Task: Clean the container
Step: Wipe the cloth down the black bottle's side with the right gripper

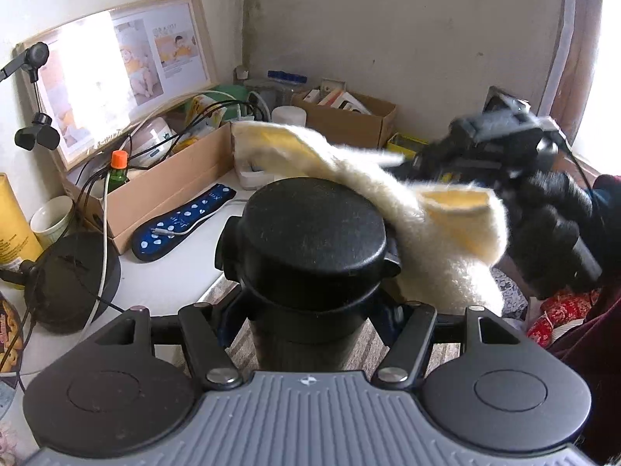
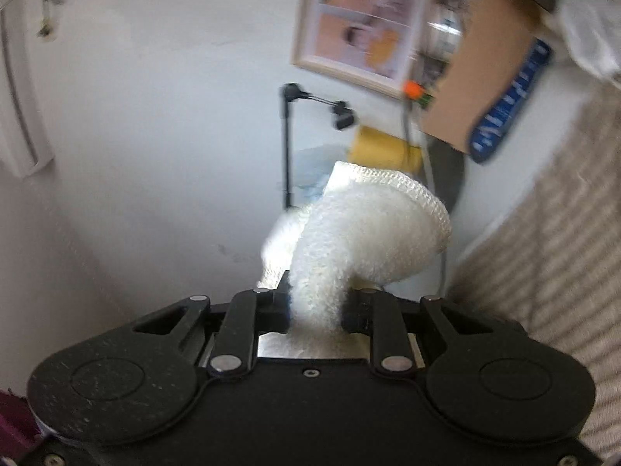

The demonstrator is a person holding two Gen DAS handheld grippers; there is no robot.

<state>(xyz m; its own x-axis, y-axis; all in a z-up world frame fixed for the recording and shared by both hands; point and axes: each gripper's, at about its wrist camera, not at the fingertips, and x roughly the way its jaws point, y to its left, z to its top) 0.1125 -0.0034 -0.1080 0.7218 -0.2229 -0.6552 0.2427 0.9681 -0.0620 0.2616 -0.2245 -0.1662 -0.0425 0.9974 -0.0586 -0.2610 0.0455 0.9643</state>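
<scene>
White surface, pretty cluttered back here

The surface carries an open cardboard box, a dark blue white-dotted strip just beside it, a white cup next to a yellow tube, a round black base, and another cardboard box by the wall.

Bare worktop at centre left lies open; boxes, a cup and cables crowd the left and rear.

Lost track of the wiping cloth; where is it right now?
In the left wrist view the cloth drapes over the black container's lid on its right side, pinched in the right tongs; the left tongs grip the container.
</scene>
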